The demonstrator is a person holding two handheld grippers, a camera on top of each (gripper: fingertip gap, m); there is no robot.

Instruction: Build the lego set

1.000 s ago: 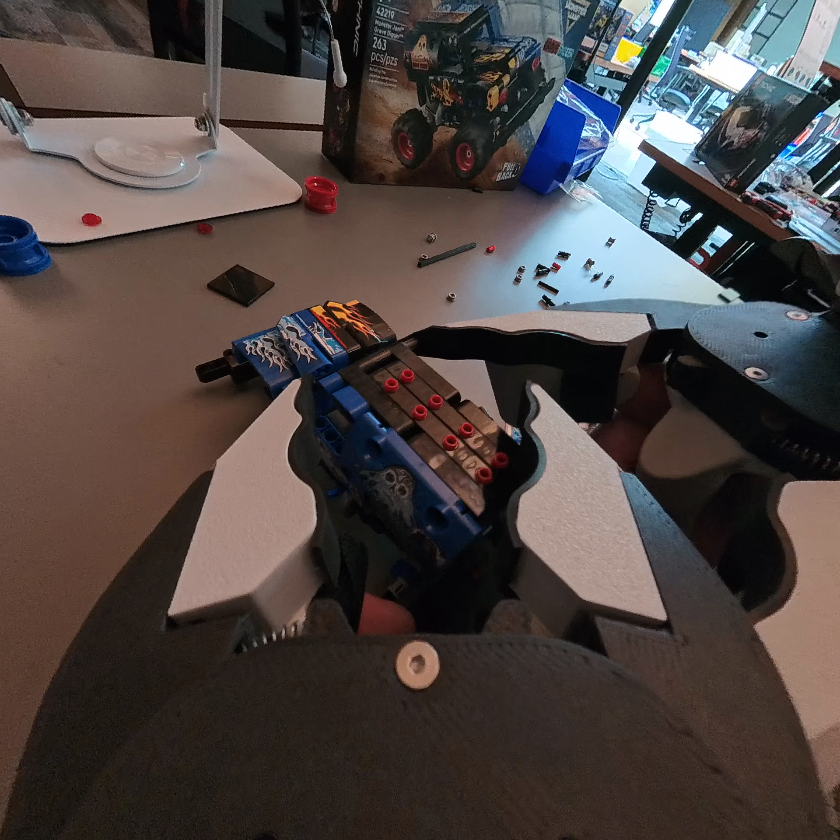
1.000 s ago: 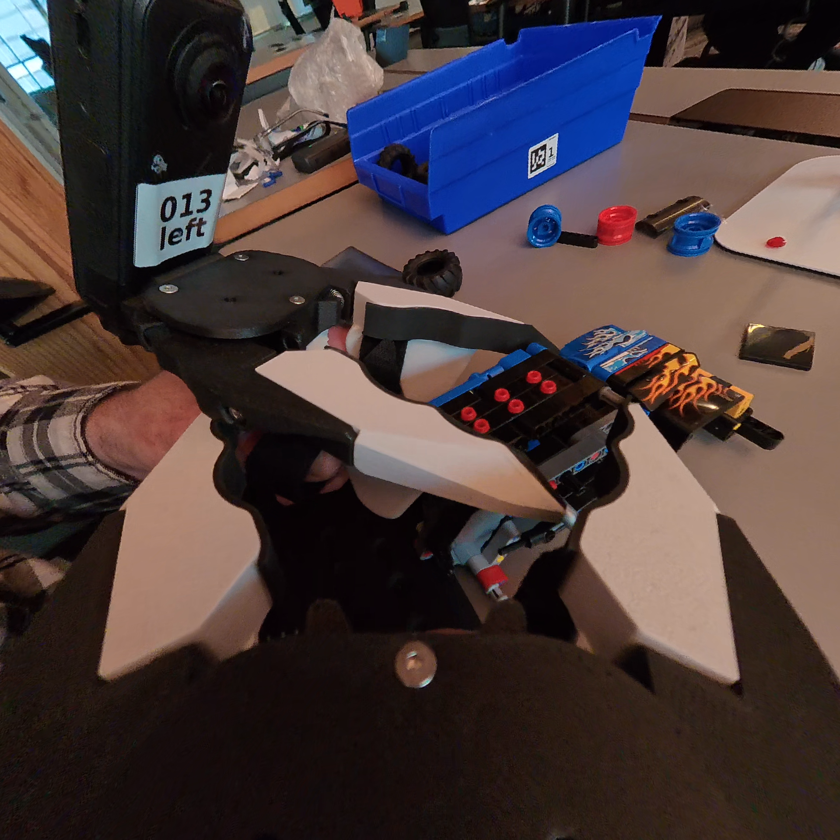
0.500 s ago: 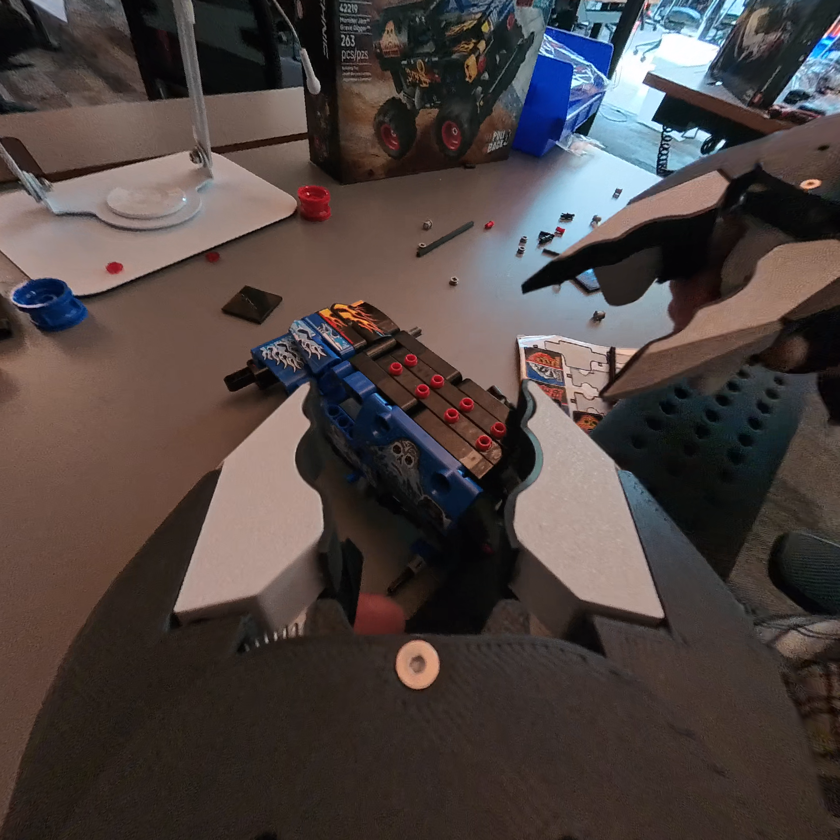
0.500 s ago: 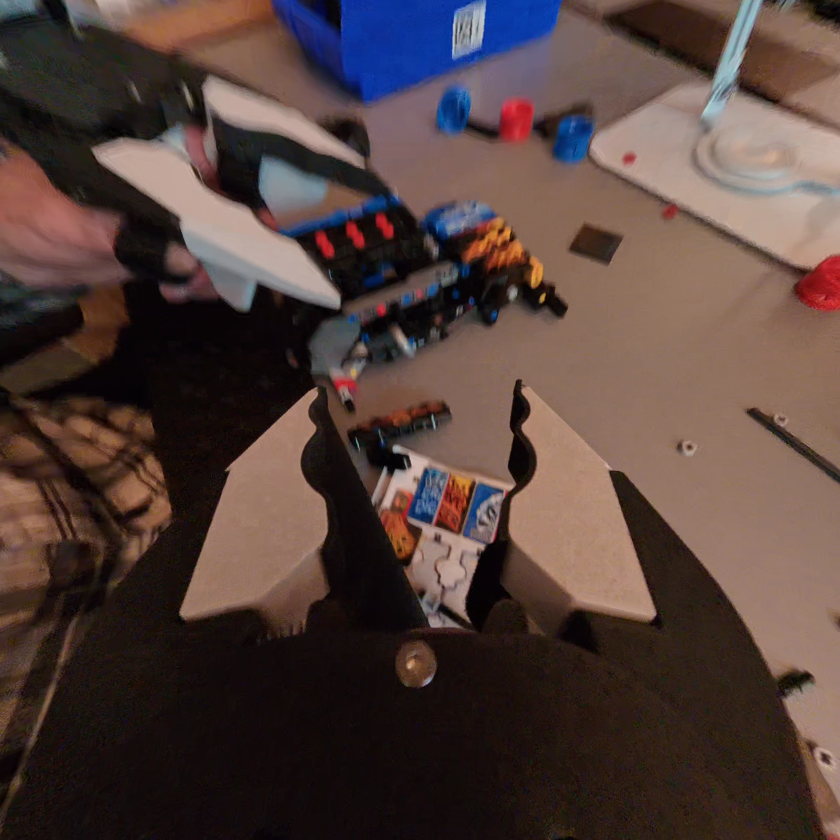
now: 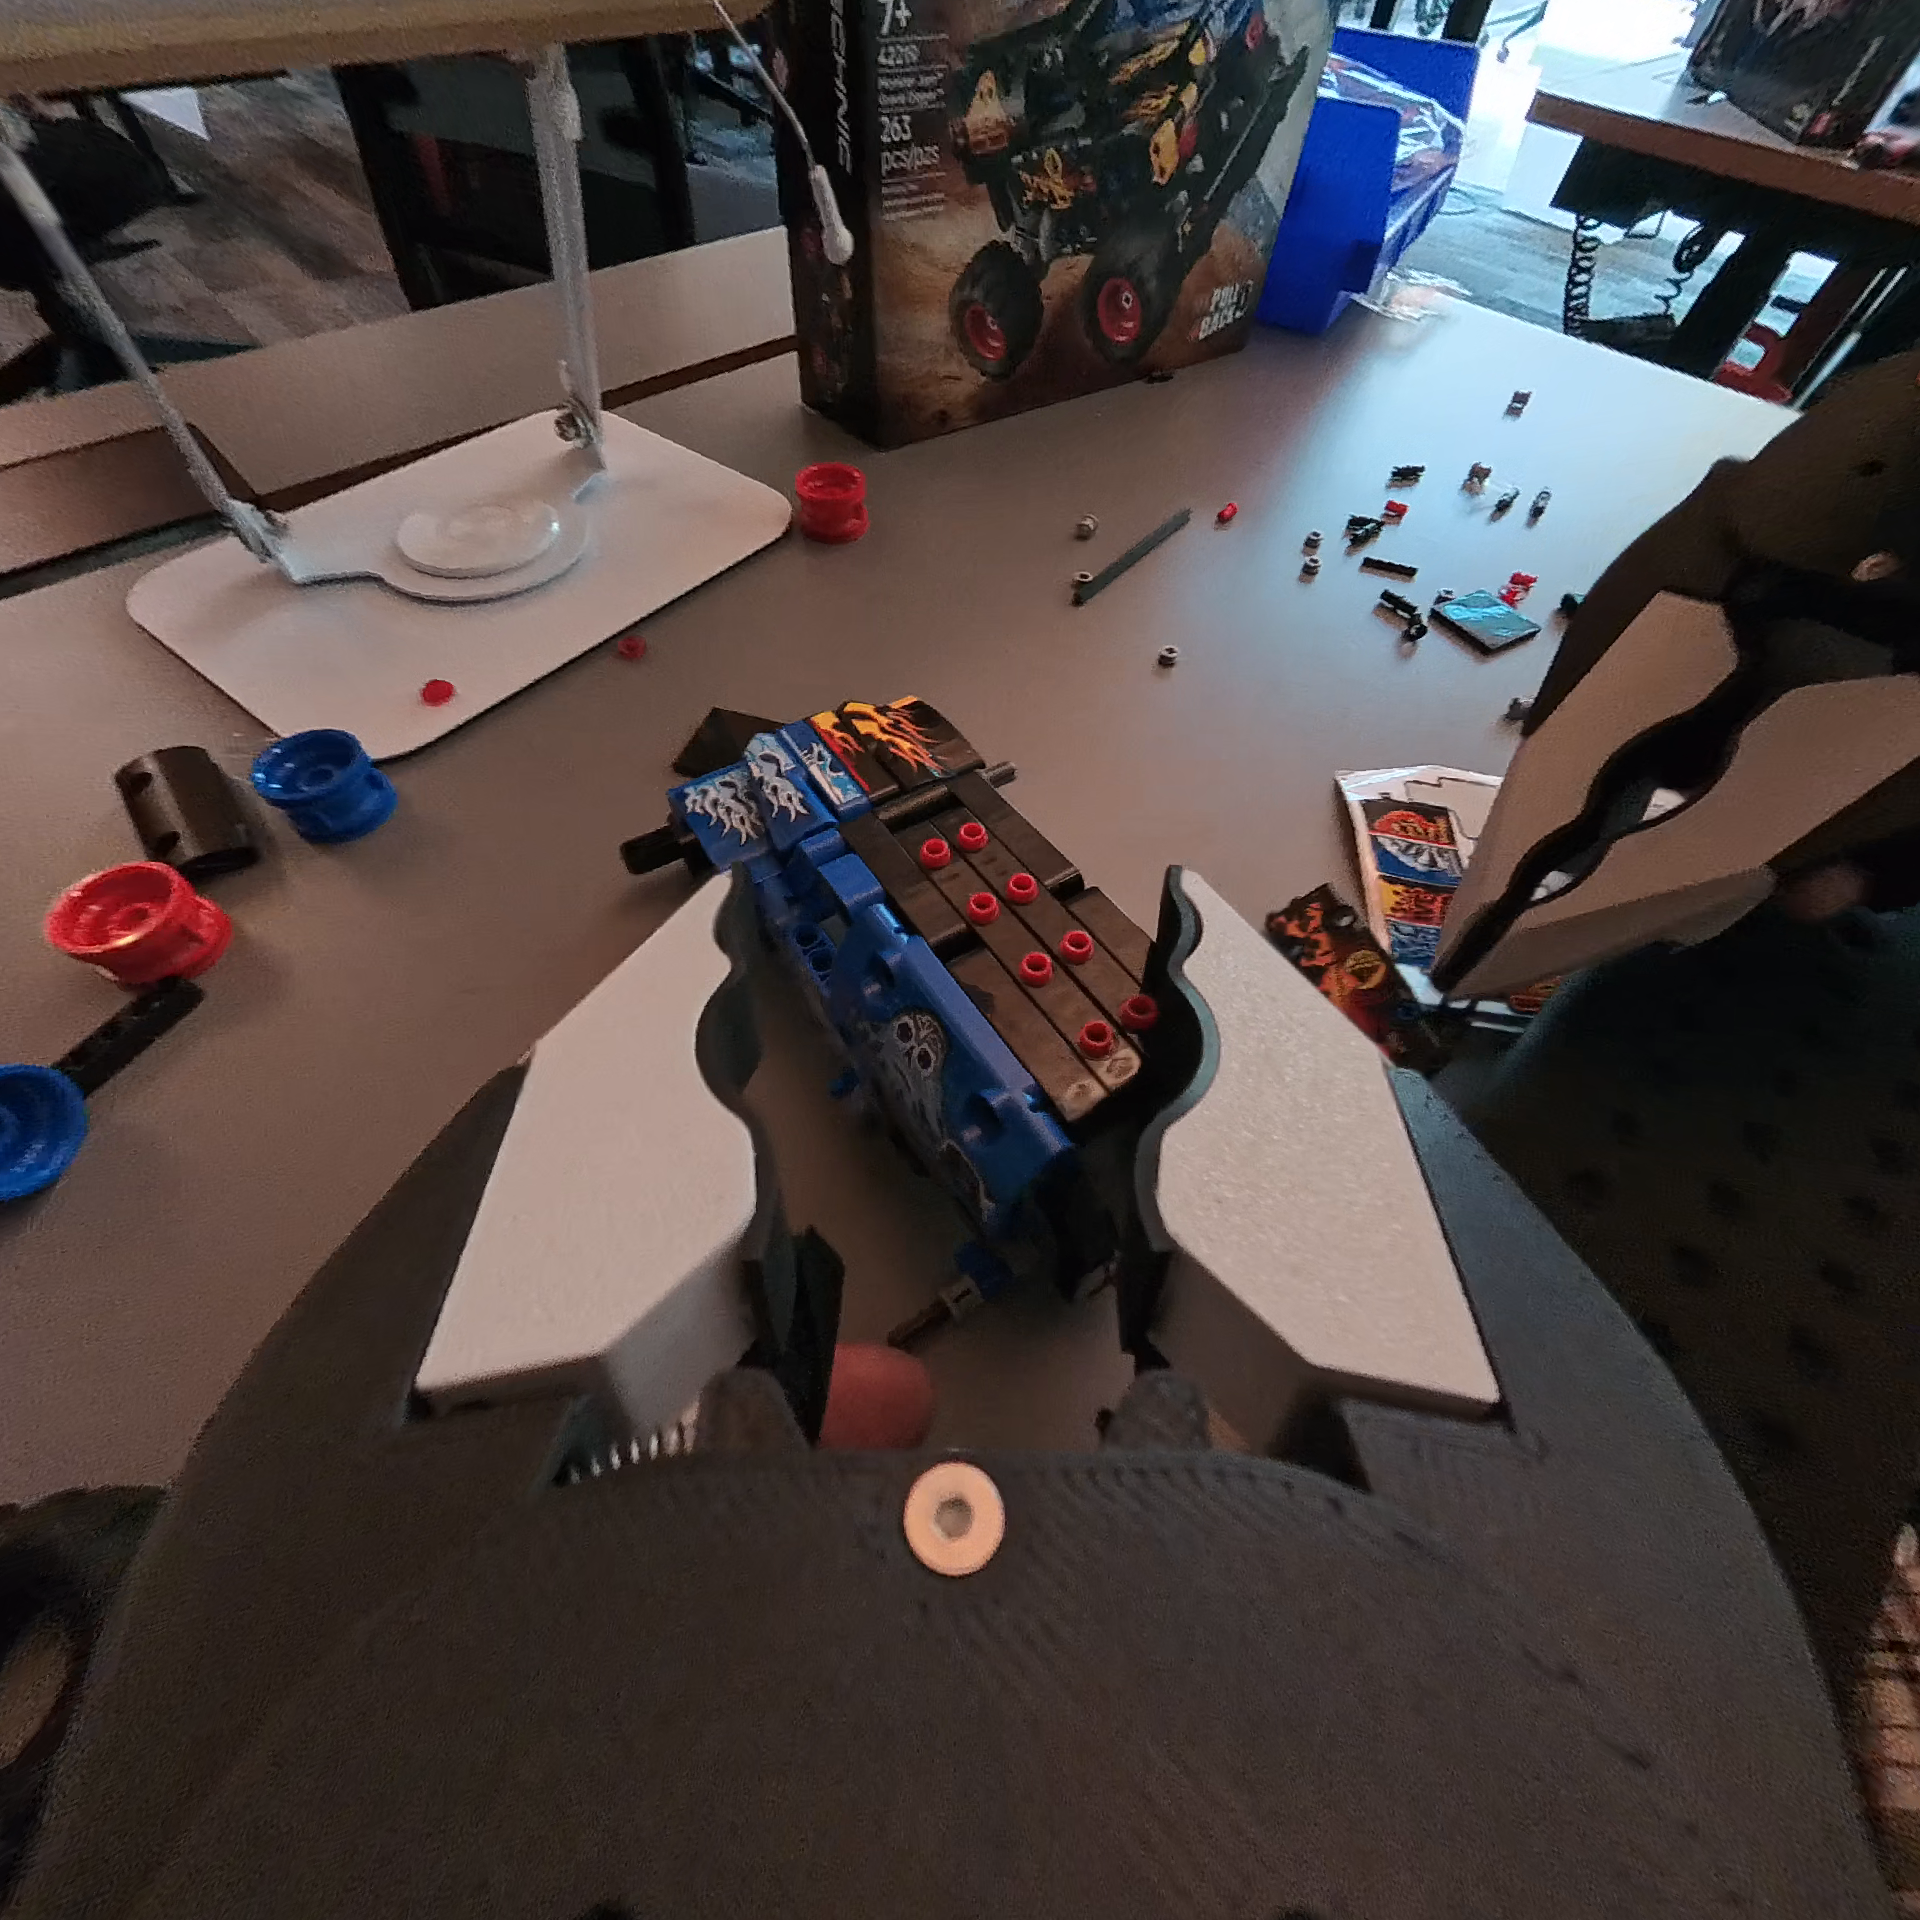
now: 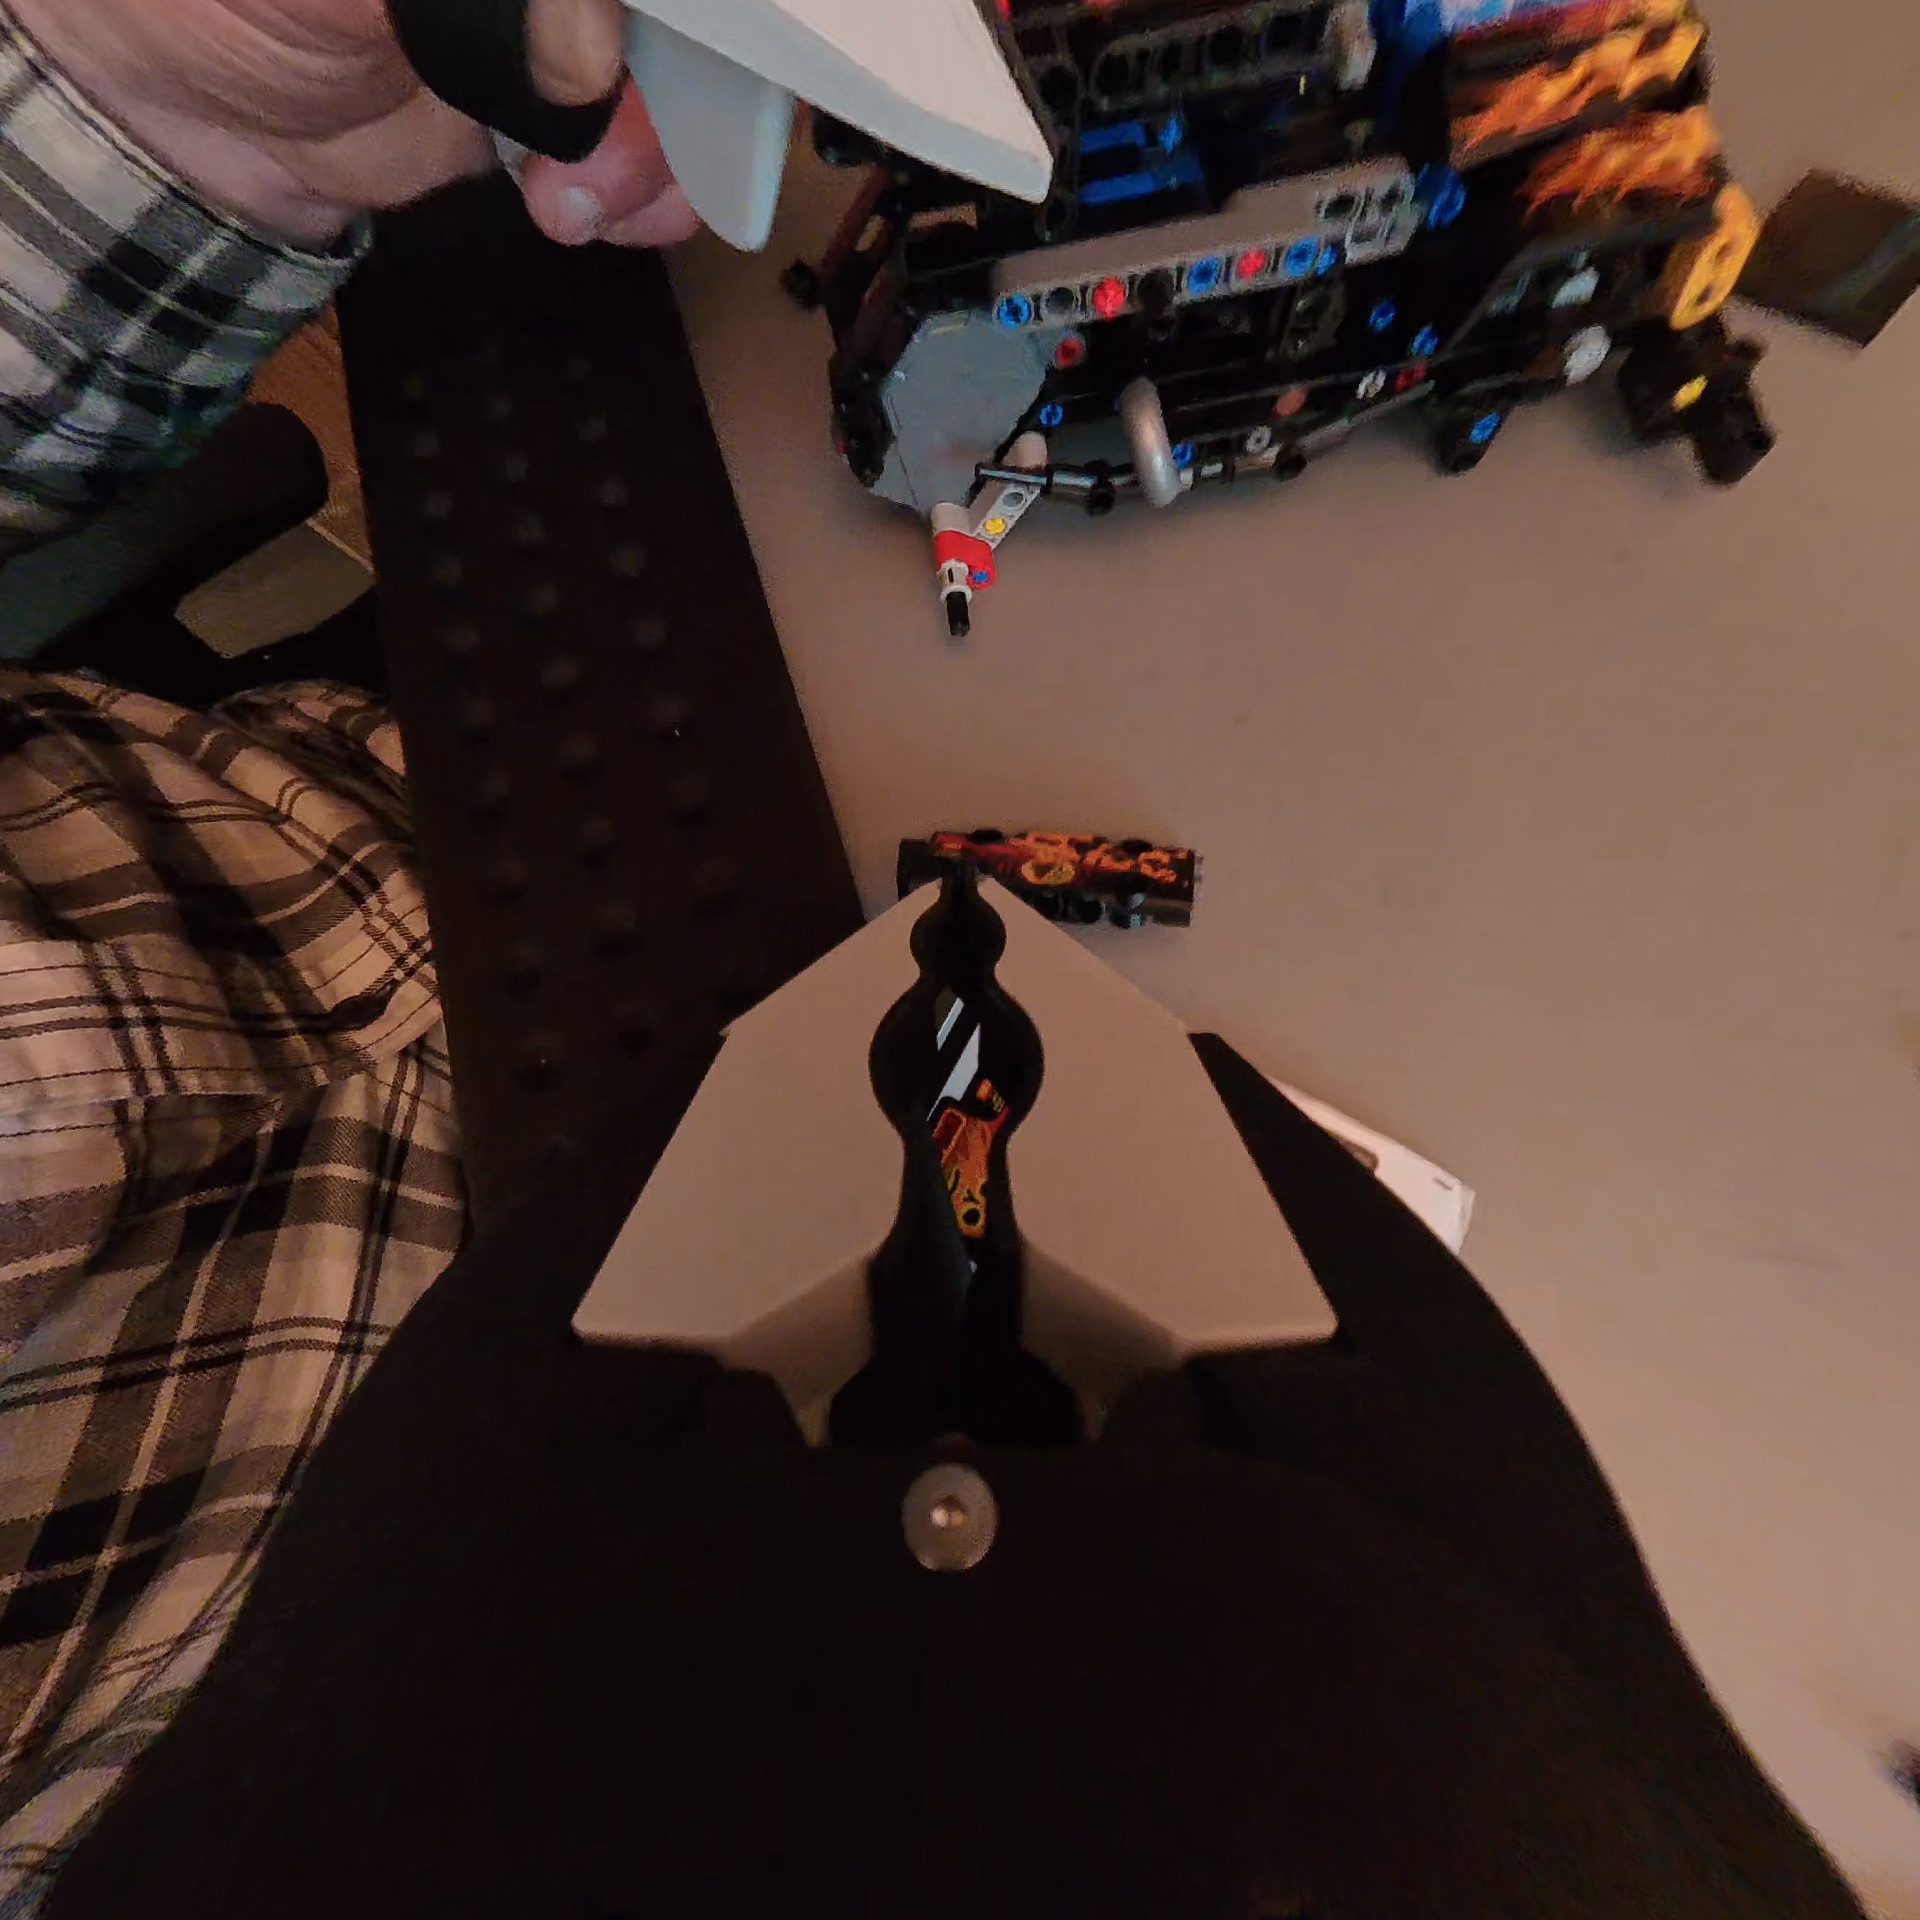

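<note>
The Lego truck body [image 5: 935, 966], blue and black with red studs and flame stickers, rests on the grey table [image 5: 416, 1039]. My left gripper [image 5: 951, 997] is shut on its rear end. In the right wrist view the model's underside [image 6: 1247, 312] lies at the top, with a left gripper finger [image 6: 831, 83] on it. My right gripper [image 6: 956, 894] is shut on the sticker sheet [image 6: 966, 1143], whose white corner sticks out to the right. In the left wrist view the right gripper [image 5: 1475, 935] grips the sheet [image 5: 1403, 842] at the table's right edge. A black beam with a flame sticker [image 6: 1049, 873] lies just past its tips.
The set's box [image 5: 1039, 208] and a blue bin [image 5: 1351, 187] stand at the back. A white stand base [image 5: 468, 561] is back left. Red [image 5: 135, 920] and blue wheel hubs [image 5: 322, 779] lie left. Small loose parts [image 5: 1403, 540] lie right. A dark perforated chair [image 5: 1714, 1195] is beside the table edge.
My right gripper left the model, swung down to the sticker sheet at the table edge and shut on it. My left gripper kept hold of the model.
</note>
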